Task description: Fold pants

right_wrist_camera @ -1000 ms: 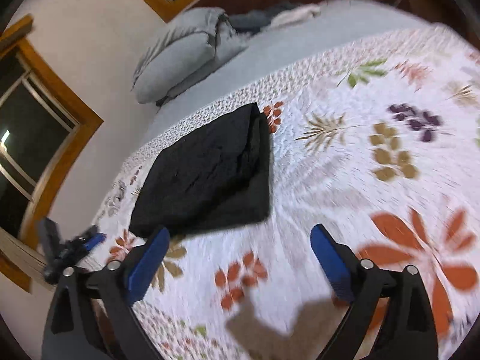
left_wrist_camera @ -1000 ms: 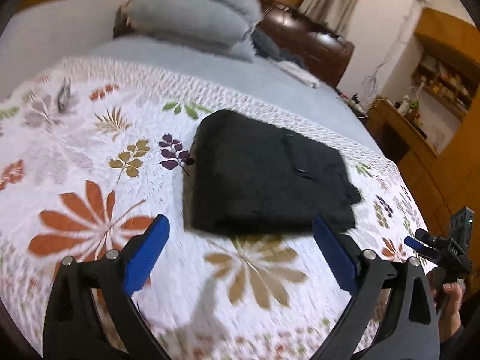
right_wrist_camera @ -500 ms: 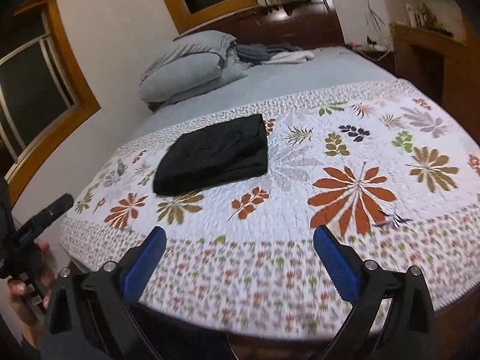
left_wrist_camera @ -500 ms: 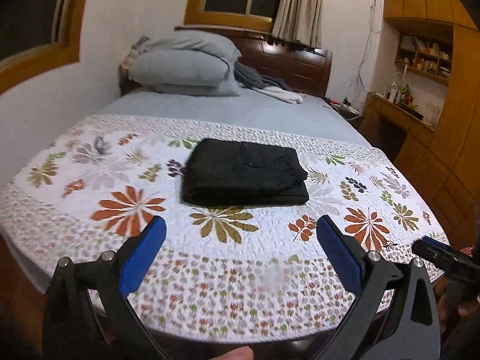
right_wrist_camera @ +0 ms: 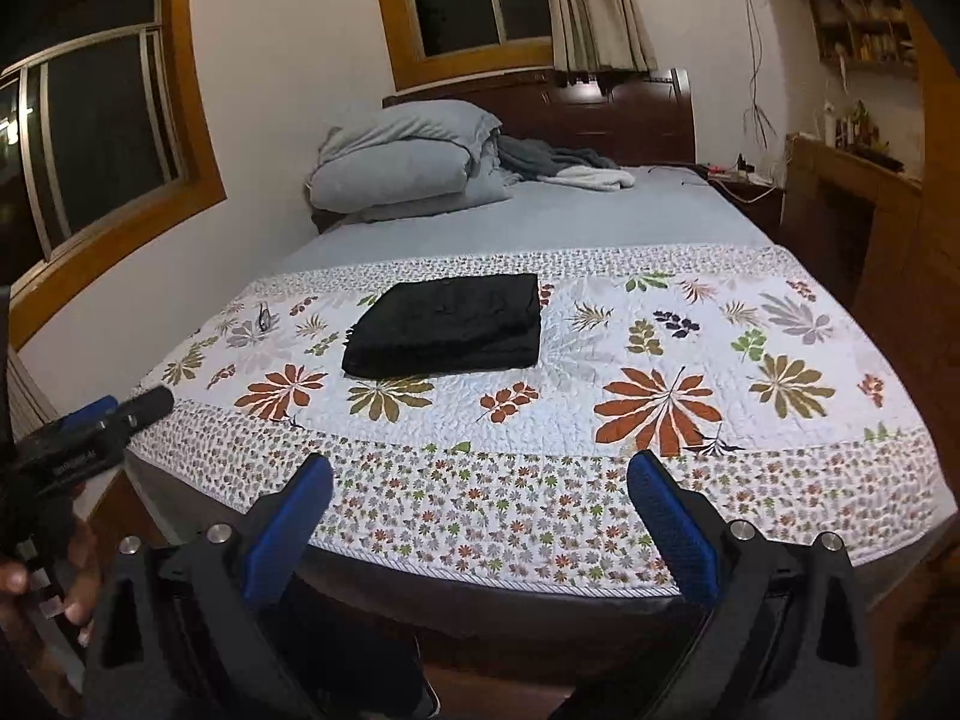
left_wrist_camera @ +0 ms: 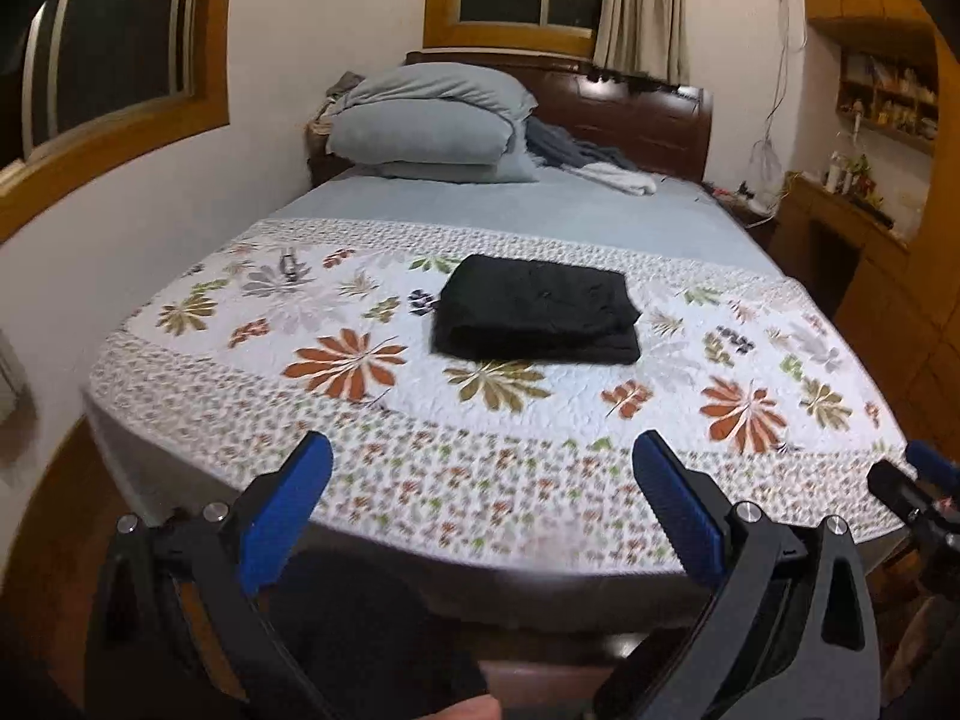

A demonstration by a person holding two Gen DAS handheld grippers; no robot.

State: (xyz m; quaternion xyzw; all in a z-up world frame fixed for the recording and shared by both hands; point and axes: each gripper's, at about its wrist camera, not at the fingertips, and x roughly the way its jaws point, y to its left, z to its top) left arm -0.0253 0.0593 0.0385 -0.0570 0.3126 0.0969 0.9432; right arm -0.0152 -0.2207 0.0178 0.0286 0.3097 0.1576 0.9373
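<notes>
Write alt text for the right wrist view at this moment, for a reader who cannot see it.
Black pants lie folded into a neat rectangle on a floral quilt covering the foot of a bed. The right gripper is open and empty in the foreground, short of the bed's edge, and the left gripper shows at the left edge. Grey pillows are stacked by the headboard.

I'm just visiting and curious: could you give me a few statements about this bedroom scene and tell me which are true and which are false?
1. The black pants lie folded on the flowered quilt. True.
2. The left gripper is clamped on the pants. False: it is open and holds nothing, at the foot of the bed.
3. The right gripper is open. True.
4. The grey pillows sit on top of the pants. False: they are stacked at the headboard, apart from the pants.
</notes>
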